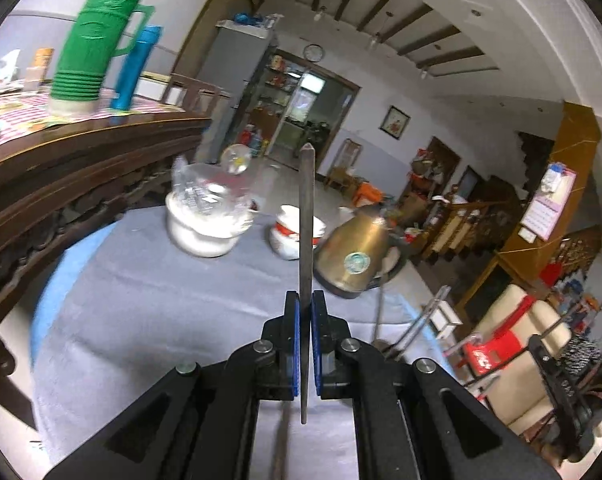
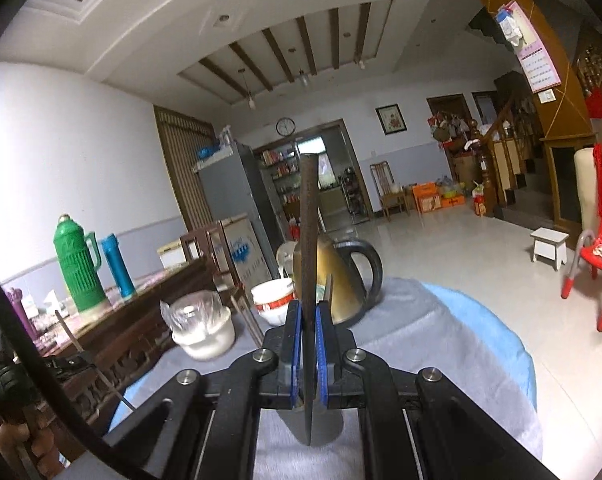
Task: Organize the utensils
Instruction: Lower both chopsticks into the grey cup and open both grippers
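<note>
Left gripper: jaws clamped on a thin metal utensil, its long axis running straight out ahead, tip up. Right gripper likewise — jaws pinch a dark flat utensil, edge-on. Both are held clear above the grey tabletop, short of the cups and kettle — likely carrying toward a holder.

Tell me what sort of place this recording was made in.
Most likely the main living and dining room of a family home: a grey fridge, a wall clock, a staircase and a cloth-covered table bearing a brass-coloured kettle.
</note>
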### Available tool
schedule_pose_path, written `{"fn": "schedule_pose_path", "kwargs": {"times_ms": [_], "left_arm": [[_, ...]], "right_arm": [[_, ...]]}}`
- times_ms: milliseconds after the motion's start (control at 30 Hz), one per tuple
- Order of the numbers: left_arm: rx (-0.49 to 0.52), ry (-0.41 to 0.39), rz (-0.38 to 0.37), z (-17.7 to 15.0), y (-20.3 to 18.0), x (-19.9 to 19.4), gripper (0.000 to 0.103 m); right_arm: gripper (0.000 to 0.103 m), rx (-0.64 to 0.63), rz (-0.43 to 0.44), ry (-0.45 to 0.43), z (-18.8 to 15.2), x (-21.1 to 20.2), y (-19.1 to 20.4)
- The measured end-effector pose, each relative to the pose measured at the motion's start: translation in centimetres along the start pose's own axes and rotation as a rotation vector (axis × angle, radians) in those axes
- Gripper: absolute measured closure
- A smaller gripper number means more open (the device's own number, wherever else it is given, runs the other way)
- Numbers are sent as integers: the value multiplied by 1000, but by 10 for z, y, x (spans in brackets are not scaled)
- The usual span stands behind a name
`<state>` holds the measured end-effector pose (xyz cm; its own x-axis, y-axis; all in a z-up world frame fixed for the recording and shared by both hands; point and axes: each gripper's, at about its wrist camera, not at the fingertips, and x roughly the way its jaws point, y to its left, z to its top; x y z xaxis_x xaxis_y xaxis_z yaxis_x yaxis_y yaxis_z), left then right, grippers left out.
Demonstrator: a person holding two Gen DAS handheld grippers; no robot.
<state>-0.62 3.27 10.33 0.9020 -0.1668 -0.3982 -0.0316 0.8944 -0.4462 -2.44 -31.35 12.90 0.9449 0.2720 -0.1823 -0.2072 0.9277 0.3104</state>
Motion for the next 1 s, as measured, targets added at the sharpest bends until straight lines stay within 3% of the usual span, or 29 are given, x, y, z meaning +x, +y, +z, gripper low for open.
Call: {"fn": "schedule_pose_path", "kwargs": {"times_ms": [400, 667, 1000], "left_arm": [[70, 49, -155, 27, -77, 58, 98], [117, 113, -136, 22, -109, 109, 98], [157, 188, -104, 4, -112, 141, 97]], "right_arm": [[95, -27, 23, -4, 23, 46, 4], [95, -43, 26, 79, 12, 88, 2], [95, -46, 21, 166, -4, 115, -7]]}}
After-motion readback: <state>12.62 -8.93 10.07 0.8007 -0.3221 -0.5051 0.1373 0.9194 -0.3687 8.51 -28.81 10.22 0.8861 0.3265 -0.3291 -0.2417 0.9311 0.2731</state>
